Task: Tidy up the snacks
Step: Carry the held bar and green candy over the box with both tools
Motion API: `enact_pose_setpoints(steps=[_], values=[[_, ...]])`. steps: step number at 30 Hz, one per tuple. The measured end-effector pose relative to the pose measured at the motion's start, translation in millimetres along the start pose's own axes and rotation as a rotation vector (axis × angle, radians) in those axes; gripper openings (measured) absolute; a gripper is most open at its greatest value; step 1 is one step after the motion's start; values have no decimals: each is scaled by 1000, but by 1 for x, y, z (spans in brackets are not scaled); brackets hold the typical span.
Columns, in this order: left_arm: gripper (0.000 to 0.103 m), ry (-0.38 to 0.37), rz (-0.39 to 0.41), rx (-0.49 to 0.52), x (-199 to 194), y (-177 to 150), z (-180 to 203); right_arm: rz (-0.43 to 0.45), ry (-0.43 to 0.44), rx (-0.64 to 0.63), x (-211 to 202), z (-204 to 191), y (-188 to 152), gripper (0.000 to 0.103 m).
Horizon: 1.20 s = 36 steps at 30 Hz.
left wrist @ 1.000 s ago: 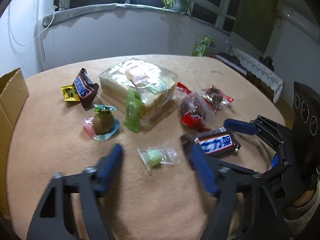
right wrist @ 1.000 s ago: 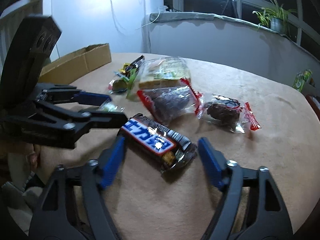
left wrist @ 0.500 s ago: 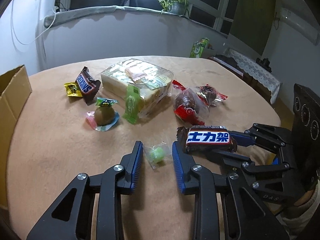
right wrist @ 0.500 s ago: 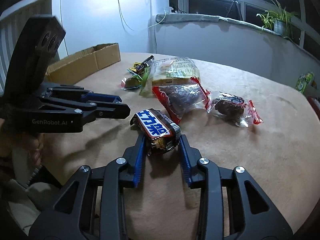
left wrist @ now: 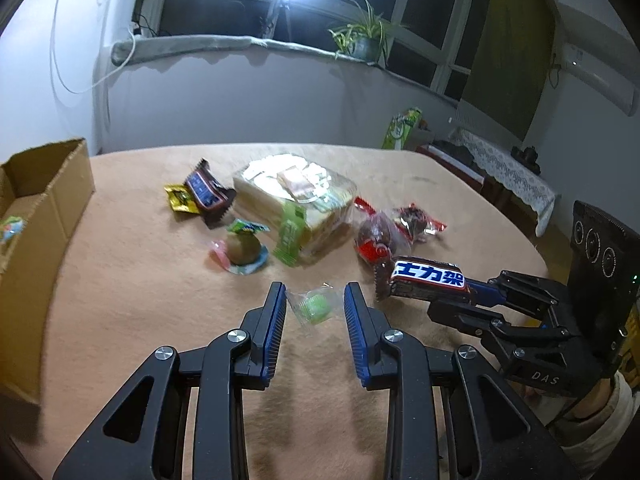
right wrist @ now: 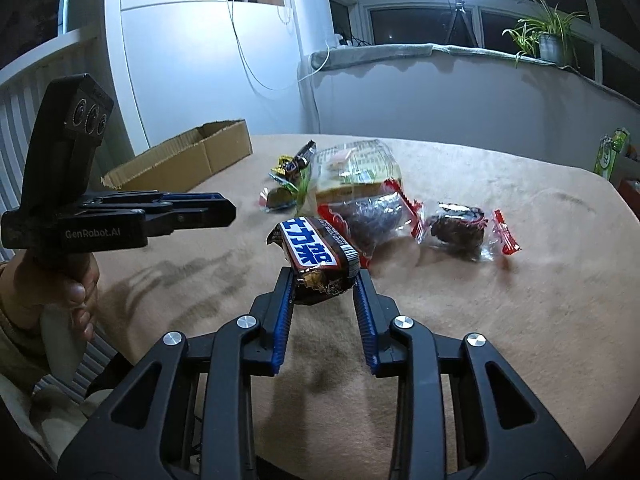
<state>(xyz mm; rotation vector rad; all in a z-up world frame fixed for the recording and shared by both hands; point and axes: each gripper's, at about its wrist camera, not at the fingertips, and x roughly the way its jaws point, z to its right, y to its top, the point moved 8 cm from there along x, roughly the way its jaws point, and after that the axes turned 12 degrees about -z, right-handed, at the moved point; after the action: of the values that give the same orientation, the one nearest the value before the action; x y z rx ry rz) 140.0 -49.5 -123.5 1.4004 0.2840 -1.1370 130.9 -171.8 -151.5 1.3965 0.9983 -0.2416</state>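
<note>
Snickers bar [right wrist: 316, 258], earlier on the table, now hangs in right tool [right wrist: 323, 280].

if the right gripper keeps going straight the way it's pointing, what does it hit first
Probably the red-wrapped dark snack lying just beyond the chocolate bar that the right gripper holds; depth is hard to judge.

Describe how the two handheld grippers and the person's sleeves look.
Both grippers, left and right, are black linkage frames with silver pivot bolts and blue ribbed finger pads. Each carries a black block with three round lenses. White lettering reads GenRobot.AI on the left one and DAS on the right. The left handle is pale. Sleeves are light beige.
</note>
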Motion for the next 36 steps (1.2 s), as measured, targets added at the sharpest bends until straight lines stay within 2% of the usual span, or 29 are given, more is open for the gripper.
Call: enact_pose_setpoints(steps=[12, 20, 31, 36], values=[[28, 26, 65, -10, -30, 8, -10, 62, -16, -3, -20, -3, 20, 31], [28, 60, 112, -21, -51, 11, -25, 81, -1, -28, -19, -18, 39, 31], [28, 175, 205, -89, -102, 9, -91, 107, 73, -142, 10, -91, 99, 31], [28, 262, 239, -130, -124, 5, -134, 115, 116, -197, 36, -135, 134, 31]])
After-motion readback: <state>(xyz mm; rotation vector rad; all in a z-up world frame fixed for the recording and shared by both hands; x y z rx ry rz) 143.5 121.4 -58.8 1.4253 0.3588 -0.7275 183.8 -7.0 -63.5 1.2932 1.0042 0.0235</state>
